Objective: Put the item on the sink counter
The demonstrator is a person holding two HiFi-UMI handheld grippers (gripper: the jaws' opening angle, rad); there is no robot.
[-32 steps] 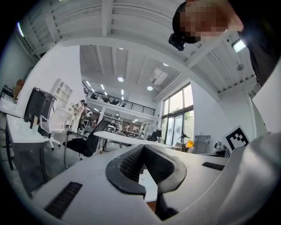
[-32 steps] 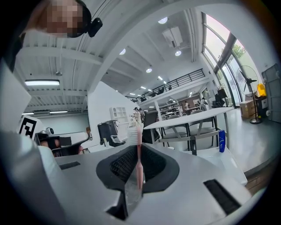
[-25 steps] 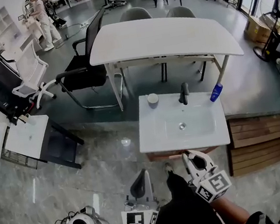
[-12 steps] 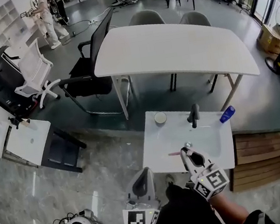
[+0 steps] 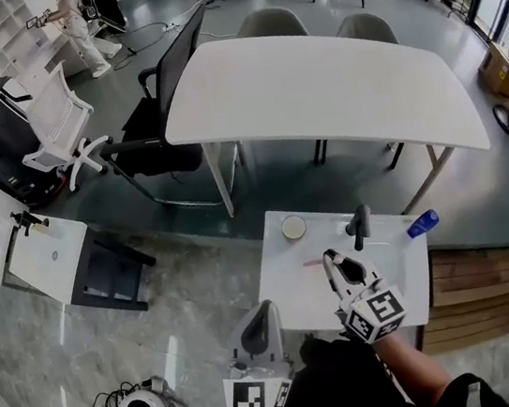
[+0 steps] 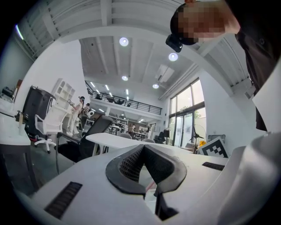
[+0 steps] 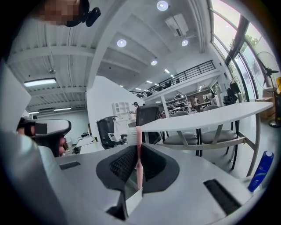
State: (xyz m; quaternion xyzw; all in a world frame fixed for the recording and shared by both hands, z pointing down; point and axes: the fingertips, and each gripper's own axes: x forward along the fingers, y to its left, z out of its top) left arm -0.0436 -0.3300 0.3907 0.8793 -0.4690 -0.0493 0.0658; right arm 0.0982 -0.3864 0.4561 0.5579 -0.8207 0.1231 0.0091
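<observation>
My right gripper (image 5: 332, 262) (image 7: 138, 154) hangs over the white sink counter (image 5: 288, 302), shut on a thin pink stick-like item (image 7: 138, 136). In the head view the pink item (image 5: 313, 262) pokes out leftward from the fingertips, above the basin's left part. In the right gripper view it stands upright between the dark pads. My left gripper (image 5: 263, 312) (image 6: 143, 149) sits lower left, just off the counter's front edge, jaws closed together with nothing in them.
A round cup (image 5: 292, 228), a dark faucet (image 5: 362, 224) and a blue bottle (image 5: 421, 223) (image 7: 262, 170) stand along the counter's back. Behind it are a large white table (image 5: 313, 85) and a black chair (image 5: 166, 116). Wooden slats (image 5: 476, 293) lie at the right.
My right gripper has moved forward from the counter's front edge to over the basin, carrying the pink item. The left gripper has kept its place near the front.
</observation>
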